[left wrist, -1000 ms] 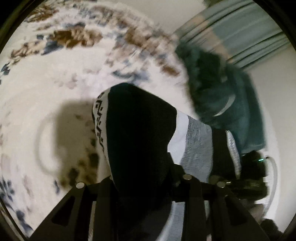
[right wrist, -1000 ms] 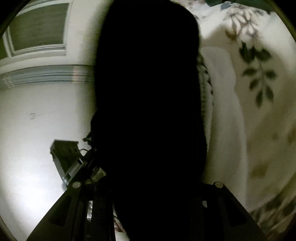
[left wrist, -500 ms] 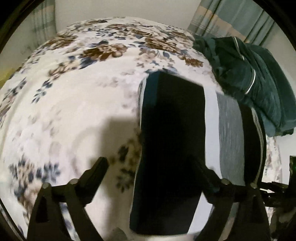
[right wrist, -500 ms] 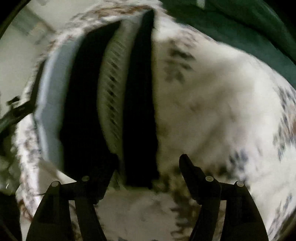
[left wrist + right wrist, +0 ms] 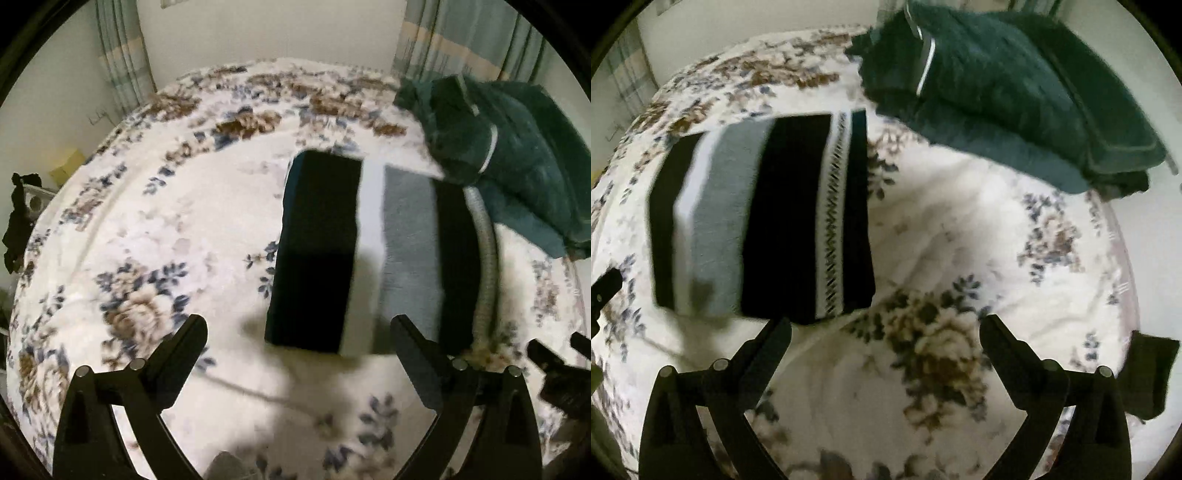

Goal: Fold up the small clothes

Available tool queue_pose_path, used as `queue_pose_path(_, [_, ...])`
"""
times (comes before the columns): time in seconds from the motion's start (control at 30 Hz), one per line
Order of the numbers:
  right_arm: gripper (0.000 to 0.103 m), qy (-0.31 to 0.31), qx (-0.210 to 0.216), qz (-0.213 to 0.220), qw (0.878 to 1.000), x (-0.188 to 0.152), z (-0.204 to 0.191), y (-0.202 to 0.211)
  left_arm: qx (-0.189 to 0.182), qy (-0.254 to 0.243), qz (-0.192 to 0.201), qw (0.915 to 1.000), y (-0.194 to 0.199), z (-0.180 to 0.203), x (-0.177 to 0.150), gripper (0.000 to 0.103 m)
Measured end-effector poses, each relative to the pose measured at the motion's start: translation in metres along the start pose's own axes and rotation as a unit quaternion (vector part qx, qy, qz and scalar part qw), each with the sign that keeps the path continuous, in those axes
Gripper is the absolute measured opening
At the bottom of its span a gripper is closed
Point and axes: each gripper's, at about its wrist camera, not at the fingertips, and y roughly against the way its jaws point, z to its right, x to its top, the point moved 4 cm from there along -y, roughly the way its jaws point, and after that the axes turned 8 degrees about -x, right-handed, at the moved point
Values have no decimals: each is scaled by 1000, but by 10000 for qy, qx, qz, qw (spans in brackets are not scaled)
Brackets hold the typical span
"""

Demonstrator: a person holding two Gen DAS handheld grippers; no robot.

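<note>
A folded cloth with black, white and grey stripes (image 5: 317, 251) lies flat as a rectangle on the floral bedspread (image 5: 166, 221). In the right wrist view the striped cloth (image 5: 783, 218) sits left of centre and shows a white zigzag band. My left gripper (image 5: 299, 332) is open and empty, just short of the cloth's near edge. My right gripper (image 5: 886, 332) is open and empty, to the right of the cloth's near corner. Part of the right gripper shows at the right edge of the left wrist view (image 5: 554, 365).
A dark green folded garment (image 5: 509, 147) lies at the back right of the bed, also in the right wrist view (image 5: 997, 85). Curtains (image 5: 461, 33) and a wall stand behind. A dark item (image 5: 1148, 373) sits at the bed's right edge.
Both grippers held the striped cloth up a second ago. They laid it on the bed, opened, and have drawn back from it.
</note>
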Motion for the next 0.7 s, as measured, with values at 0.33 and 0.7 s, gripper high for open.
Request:
queue_pose_path(0.33, [103,-252,70,671,9974,-39,47,191,17,-343,601,9976,171,39,-12,101])
queue_pose_path(0.7, [103,-384,-95,1677,9851,-100,114,392,-169,-268,1172,9926,335,65,-41,101])
